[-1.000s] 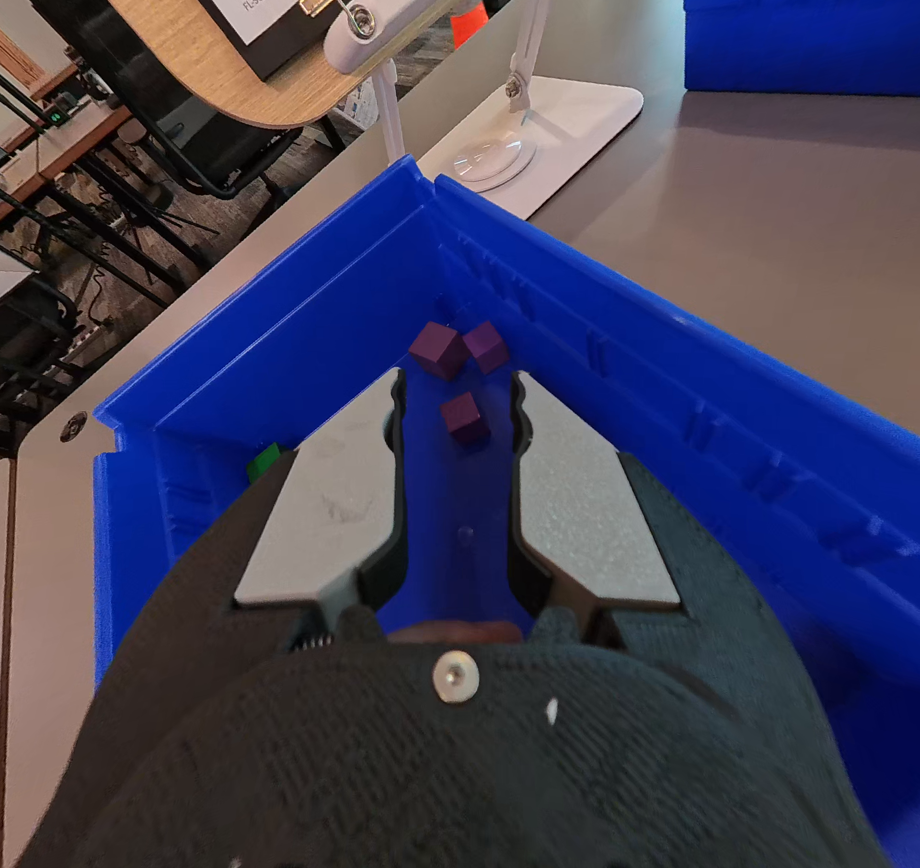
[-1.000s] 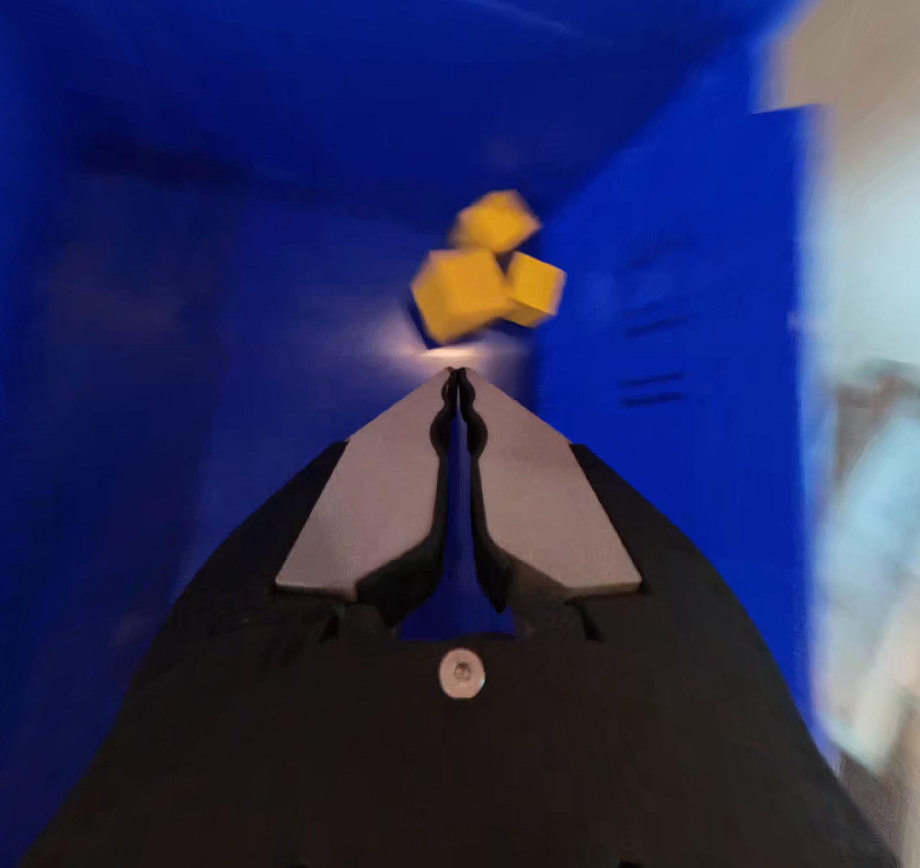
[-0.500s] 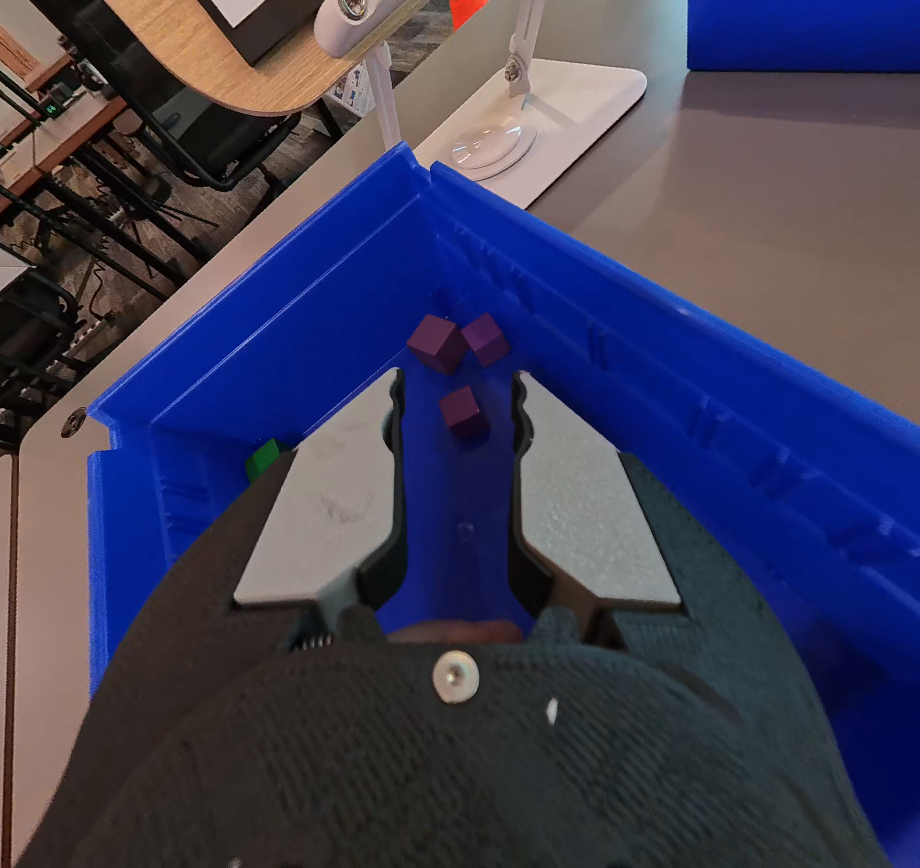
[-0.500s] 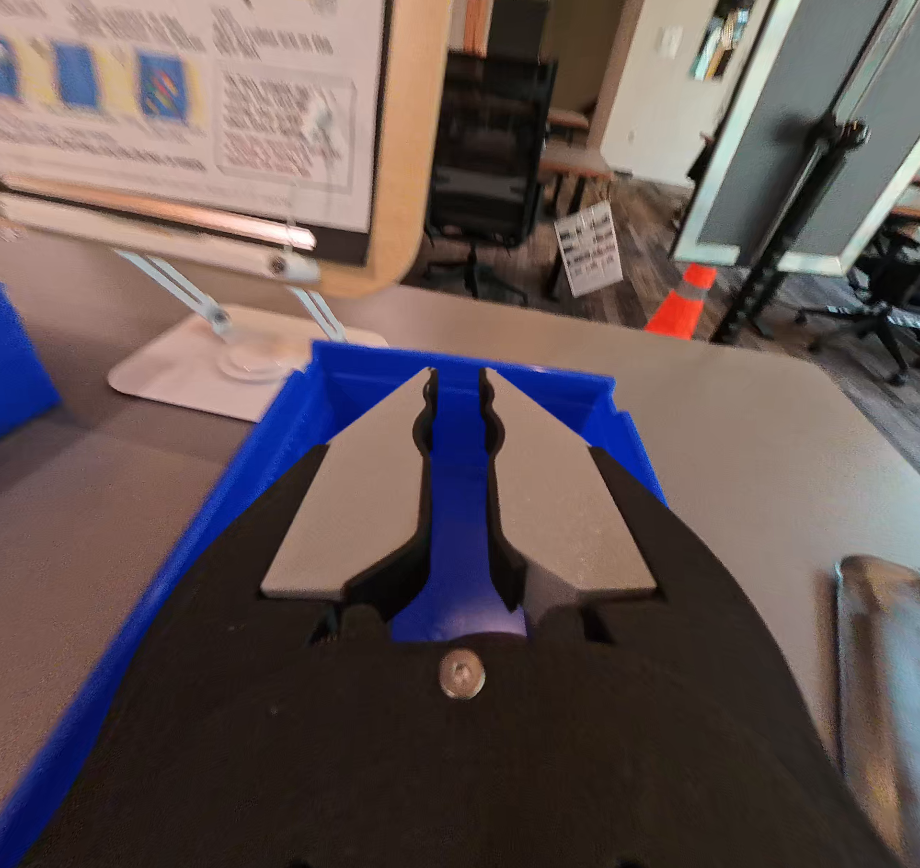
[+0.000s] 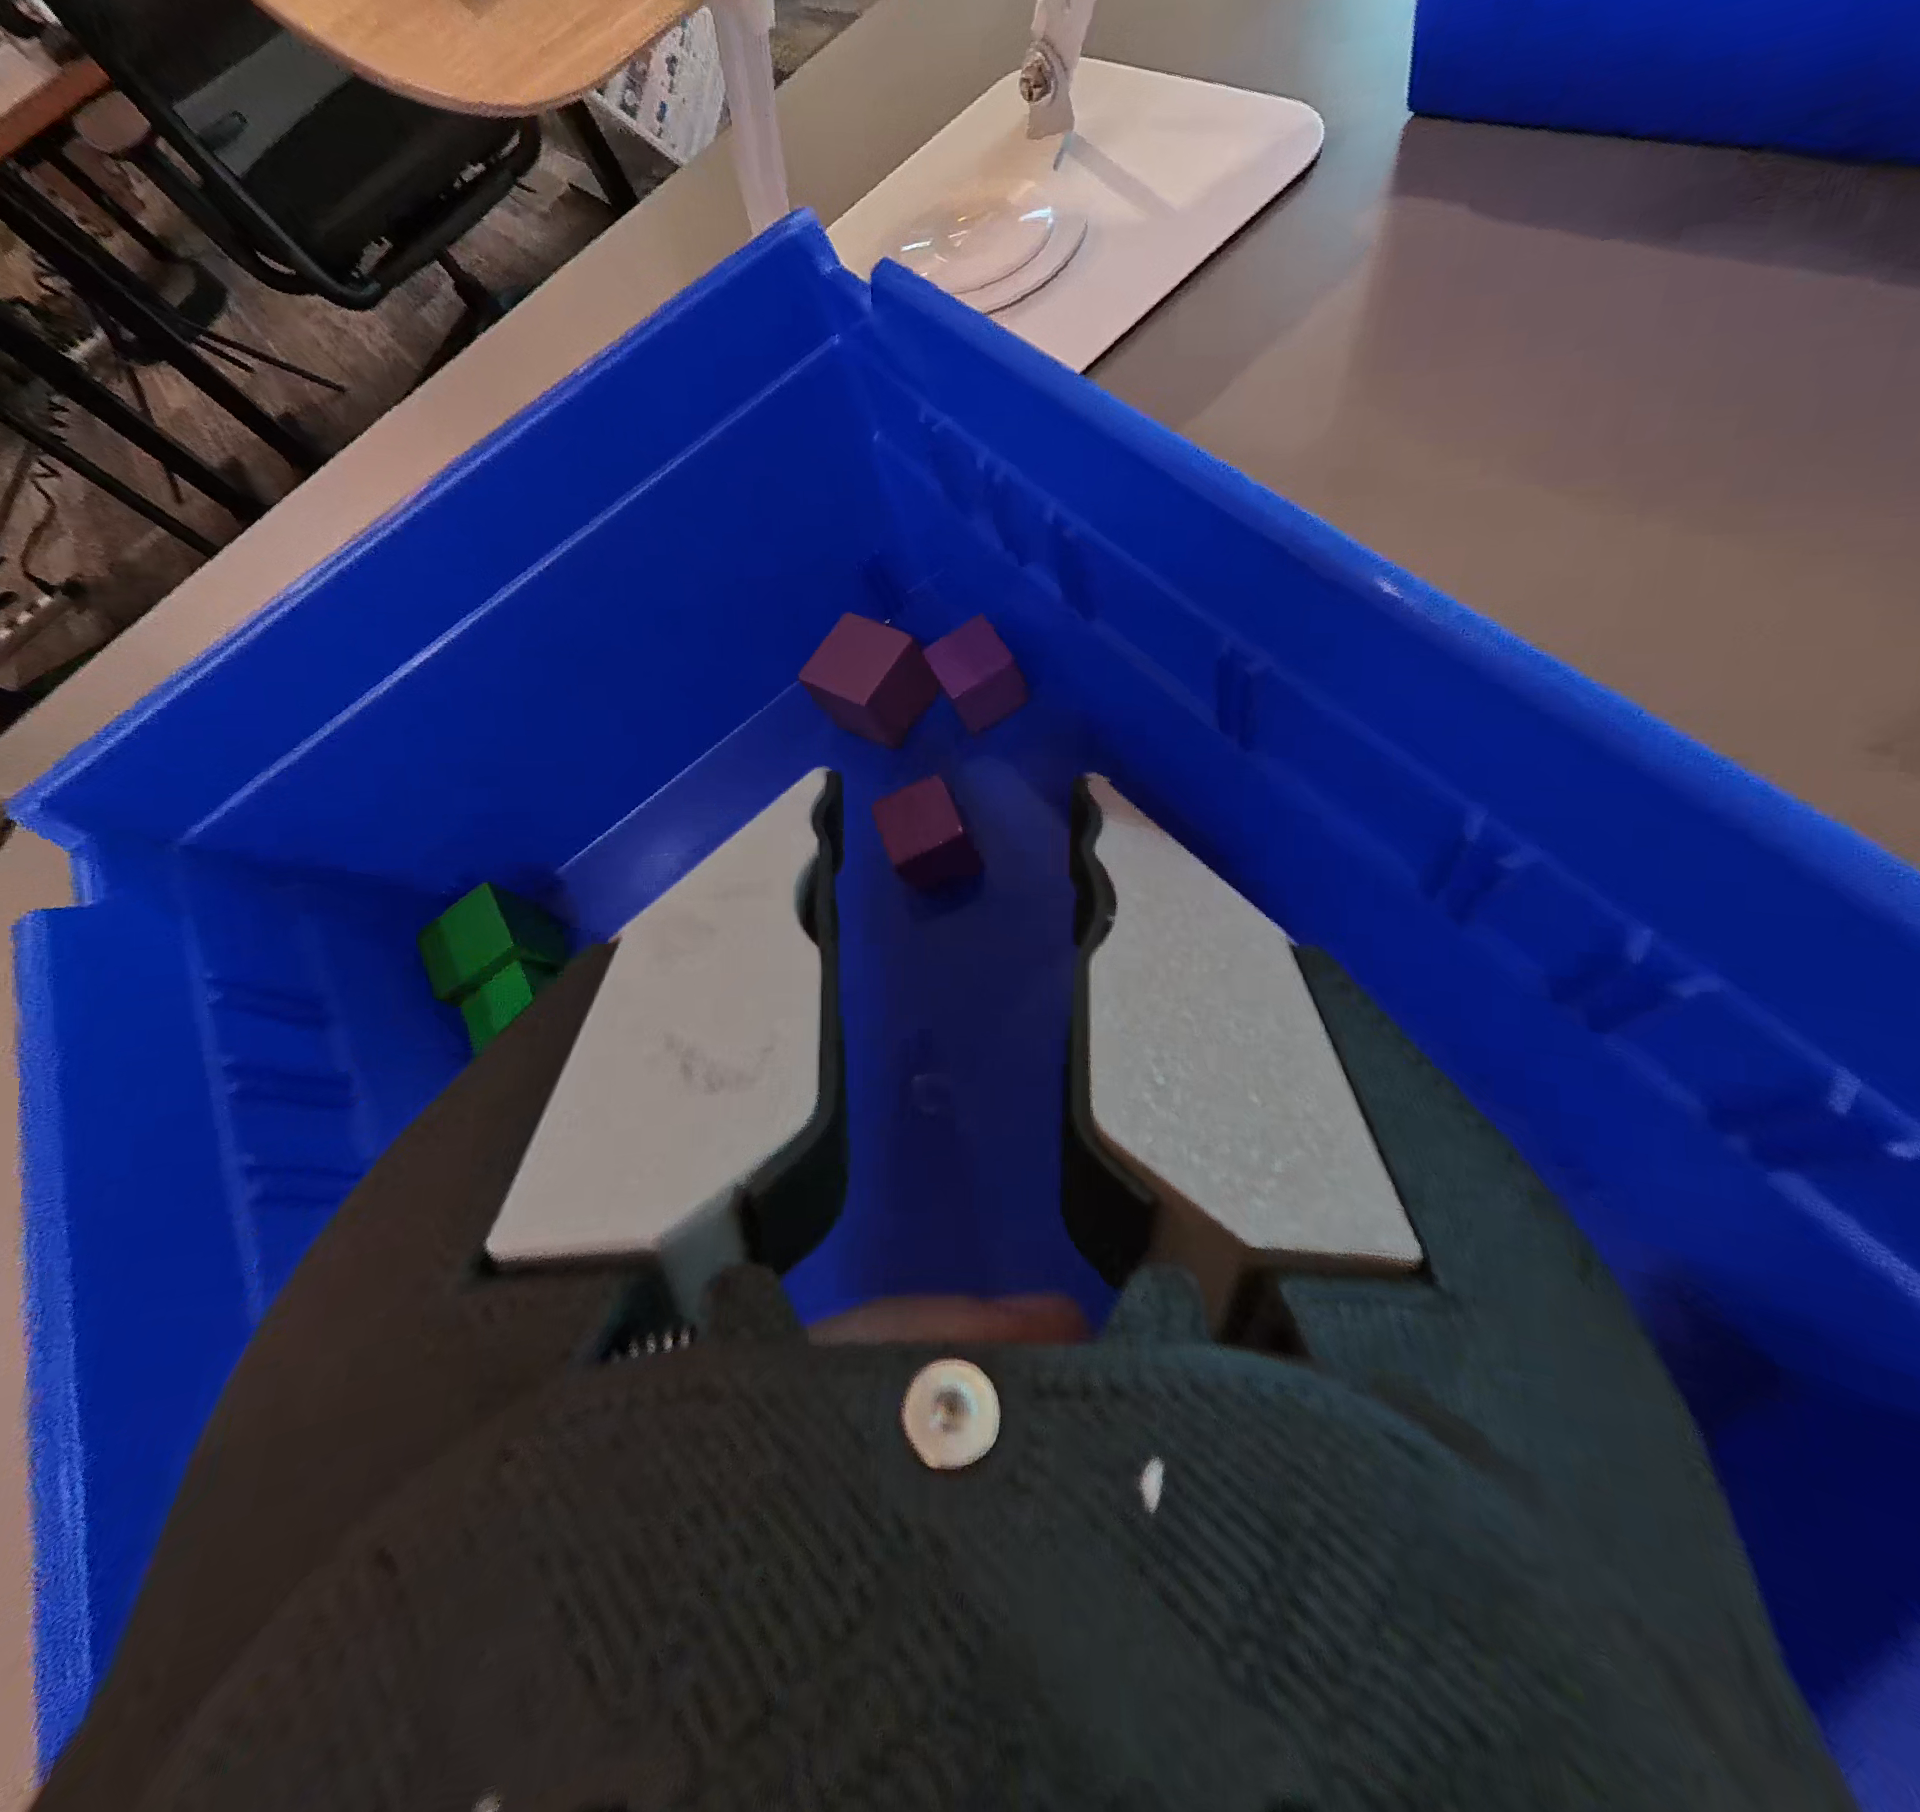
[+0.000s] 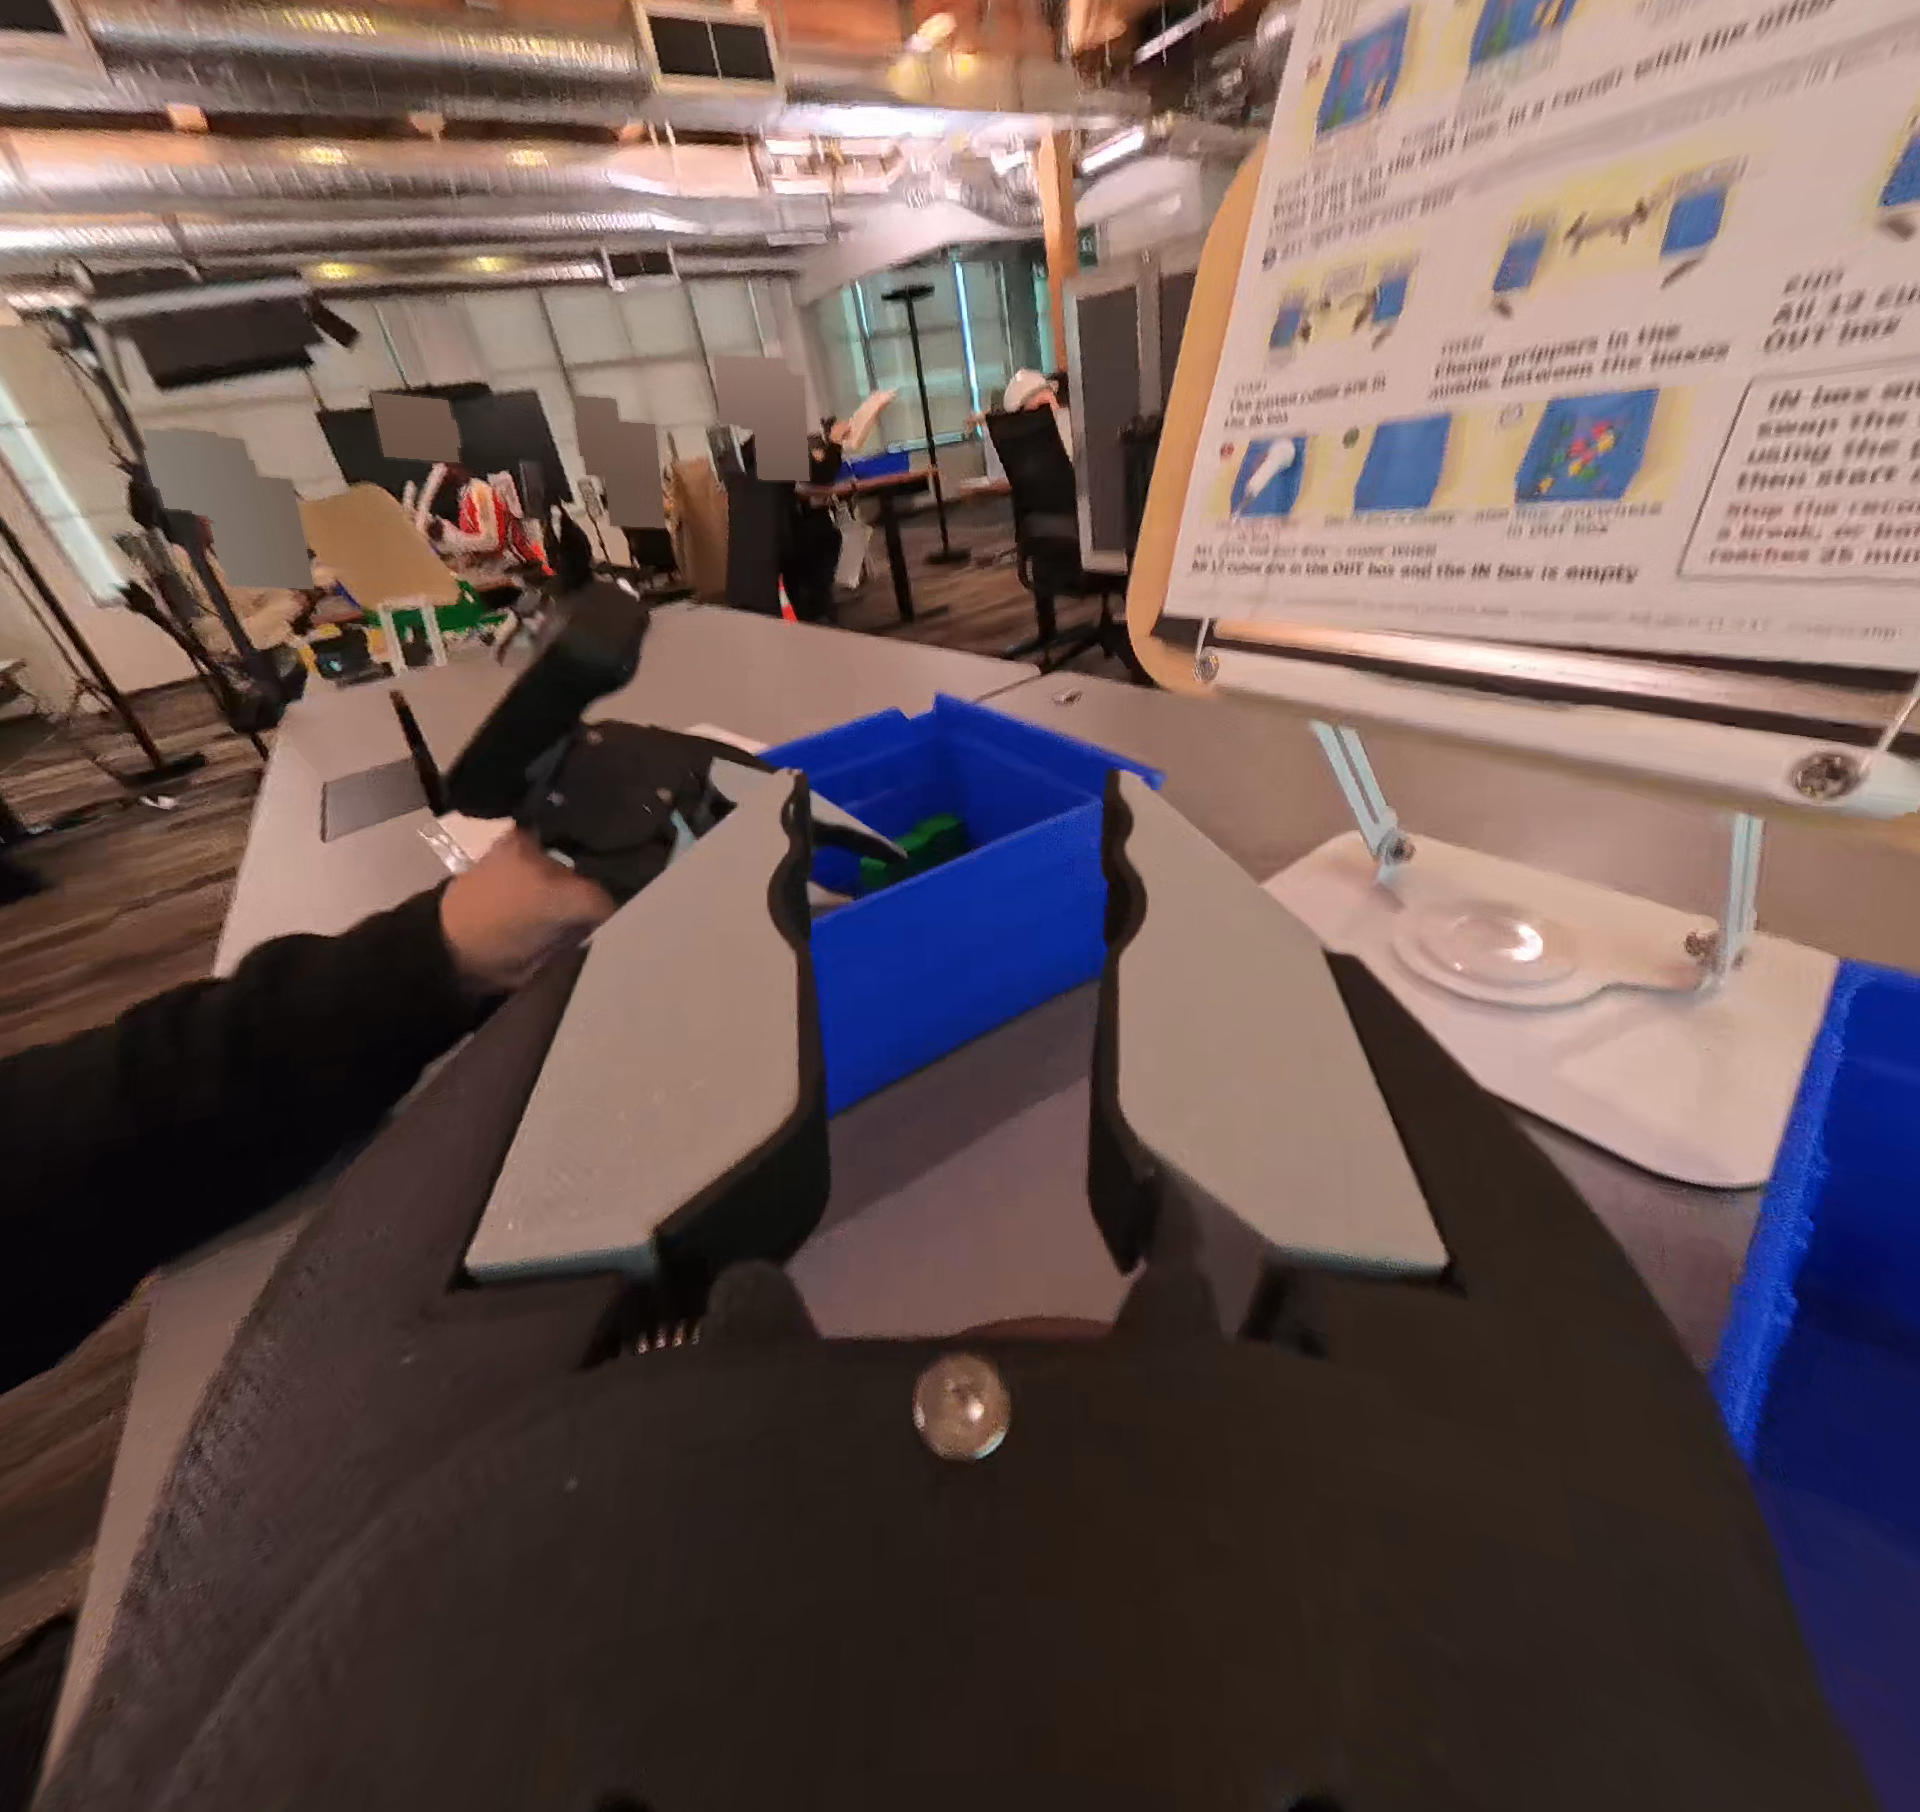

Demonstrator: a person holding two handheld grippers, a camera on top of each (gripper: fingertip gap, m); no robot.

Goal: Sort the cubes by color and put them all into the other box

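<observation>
Three purple cubes (image 5: 925, 832) on the blue box (image 5: 1351, 619) floor: one just beyond the left gripper (image 5: 951, 806), its jaws spread and empty, two in the box's far corner. Green cubes (image 5: 483, 952) against the box's left wall. Right gripper (image 6: 956, 827) parted, empty, outside the box. Advisable: group like colours before releasing.

Open office: exposed ducts (image 6: 416, 193), windows (image 6: 582, 349), black chair (image 6: 1049, 505), wood floor (image 6: 94, 889)

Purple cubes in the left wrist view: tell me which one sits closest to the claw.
The lone purple cube, lying apart from the other two and just ahead of the open left claw, about level with its tips. The other two purple cubes sit side by side nearer the box's corner.
</observation>
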